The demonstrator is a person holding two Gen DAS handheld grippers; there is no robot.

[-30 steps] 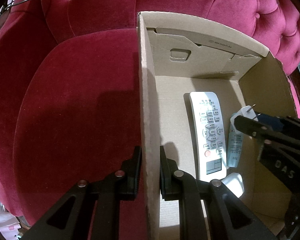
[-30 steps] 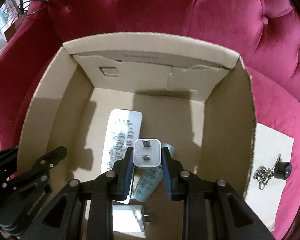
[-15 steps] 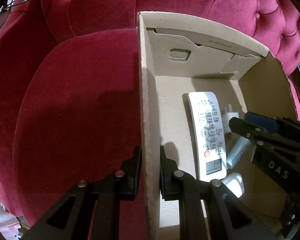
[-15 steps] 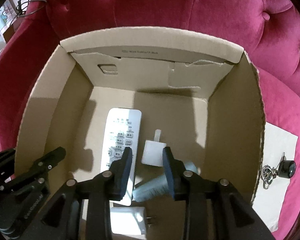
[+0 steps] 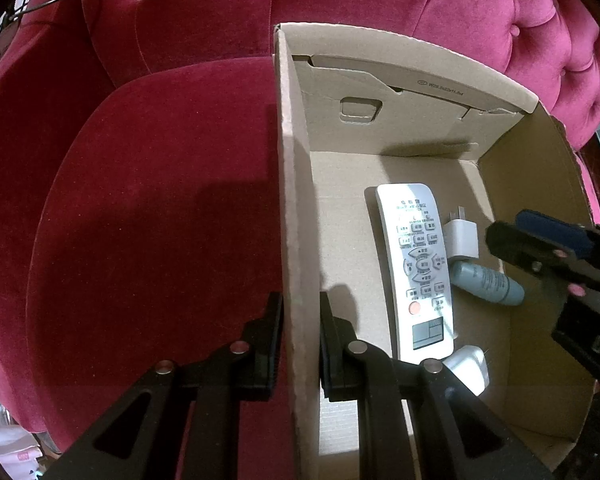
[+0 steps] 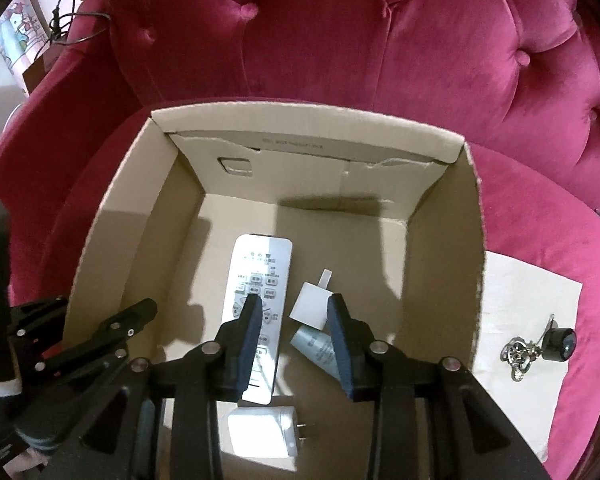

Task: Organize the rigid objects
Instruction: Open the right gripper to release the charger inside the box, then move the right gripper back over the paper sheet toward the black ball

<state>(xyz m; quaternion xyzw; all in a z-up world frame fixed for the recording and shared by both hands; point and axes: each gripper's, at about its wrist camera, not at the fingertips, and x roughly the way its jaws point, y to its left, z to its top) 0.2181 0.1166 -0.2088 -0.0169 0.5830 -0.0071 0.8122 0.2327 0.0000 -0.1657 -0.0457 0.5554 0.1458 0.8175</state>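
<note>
Below the spread right gripper point(image 6: 294, 322) lies the white charger point(image 6: 310, 306), so its fingers could nudge it, while the left gripper point(image 5: 300, 336) pinching the box wall point(image 5: 294, 240) might tip the box.

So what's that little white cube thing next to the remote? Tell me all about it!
It's a small white plug adapter, a smooth plastic-looking cube with flat metal prongs pointing toward the far wall of the cardboard box. It lies on the box floor, right of the white remote, its near end touching a pale blue tube. The right tool hovers open above it, not holding it.
</note>
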